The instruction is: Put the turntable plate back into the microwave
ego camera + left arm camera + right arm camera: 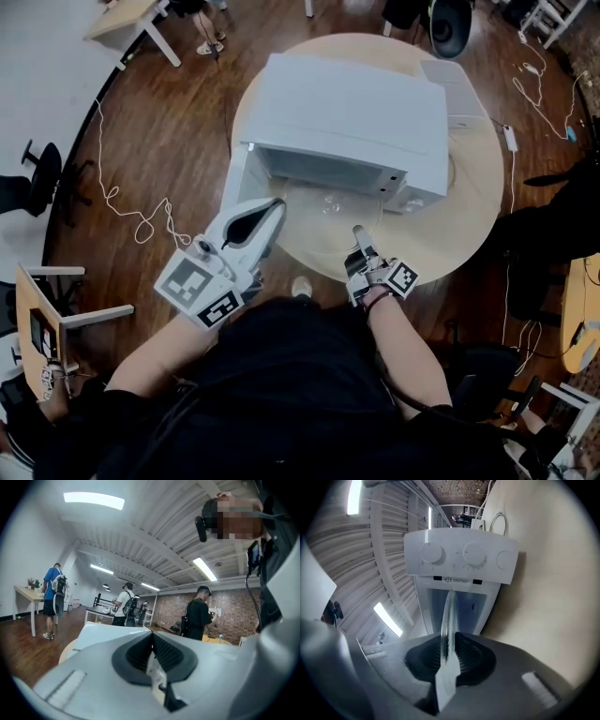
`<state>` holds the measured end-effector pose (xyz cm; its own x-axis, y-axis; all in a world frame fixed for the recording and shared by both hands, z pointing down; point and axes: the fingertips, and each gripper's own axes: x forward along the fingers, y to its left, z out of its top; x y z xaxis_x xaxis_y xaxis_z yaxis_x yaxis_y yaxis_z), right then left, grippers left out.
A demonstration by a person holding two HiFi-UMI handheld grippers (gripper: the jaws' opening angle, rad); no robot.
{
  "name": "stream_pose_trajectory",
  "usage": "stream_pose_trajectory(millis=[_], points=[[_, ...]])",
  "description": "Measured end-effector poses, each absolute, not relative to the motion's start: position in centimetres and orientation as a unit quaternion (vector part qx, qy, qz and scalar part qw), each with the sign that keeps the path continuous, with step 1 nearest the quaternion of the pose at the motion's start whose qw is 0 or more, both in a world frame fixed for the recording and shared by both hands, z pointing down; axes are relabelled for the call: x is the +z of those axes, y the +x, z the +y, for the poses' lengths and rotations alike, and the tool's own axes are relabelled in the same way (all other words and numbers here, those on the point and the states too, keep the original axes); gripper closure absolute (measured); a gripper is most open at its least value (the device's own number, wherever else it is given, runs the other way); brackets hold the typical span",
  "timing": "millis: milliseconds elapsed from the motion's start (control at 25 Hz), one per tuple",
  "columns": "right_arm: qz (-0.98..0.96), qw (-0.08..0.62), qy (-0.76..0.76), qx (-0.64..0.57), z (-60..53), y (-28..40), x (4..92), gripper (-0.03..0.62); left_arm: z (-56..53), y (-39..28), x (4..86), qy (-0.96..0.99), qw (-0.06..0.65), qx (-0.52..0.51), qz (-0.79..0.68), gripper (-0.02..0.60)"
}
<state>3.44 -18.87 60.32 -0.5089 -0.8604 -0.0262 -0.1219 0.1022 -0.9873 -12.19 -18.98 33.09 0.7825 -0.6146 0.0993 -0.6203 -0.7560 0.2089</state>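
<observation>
A white microwave (pixel 347 122) stands on a round wooden table (pixel 469 206), its door (pixel 236 183) swung open to the left. The clear glass turntable plate (pixel 323 214) hovers level in front of the open cavity, with my right gripper (pixel 359 234) shut on its near rim. In the right gripper view the plate (pixel 448 616) runs edge-on between the pads toward the cavity (pixel 466 606), below the knob panel (pixel 461 557). My left gripper (pixel 272 208) is beside the open door, shut and holding nothing; its pads (pixel 161 653) meet.
A flat white box (pixel 457 89) lies on the table behind the microwave. A white cable (pixel 141 220) loops over the wood floor at left, with chairs (pixel 37 178) and desks around. Several people (pixel 199 616) stand in the room beyond the table.
</observation>
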Motion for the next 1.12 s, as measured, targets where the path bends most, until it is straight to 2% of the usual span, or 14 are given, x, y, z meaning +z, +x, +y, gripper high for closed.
stream_pose_trajectory(millis=[600, 1120], points=[[0.559, 0.446, -0.443, -0.541, -30.3, 2.1, 61.5, 0.556, -18.5, -16.8, 33.2, 0.932, 0.106, 0.044, -0.344, 0.578], [0.525, 0.447, -0.504, -0.521, -35.8, 3.6, 63.0, 0.542, -19.6, -20.3, 33.3, 0.925, 0.095, 0.046, -0.366, 0.578]])
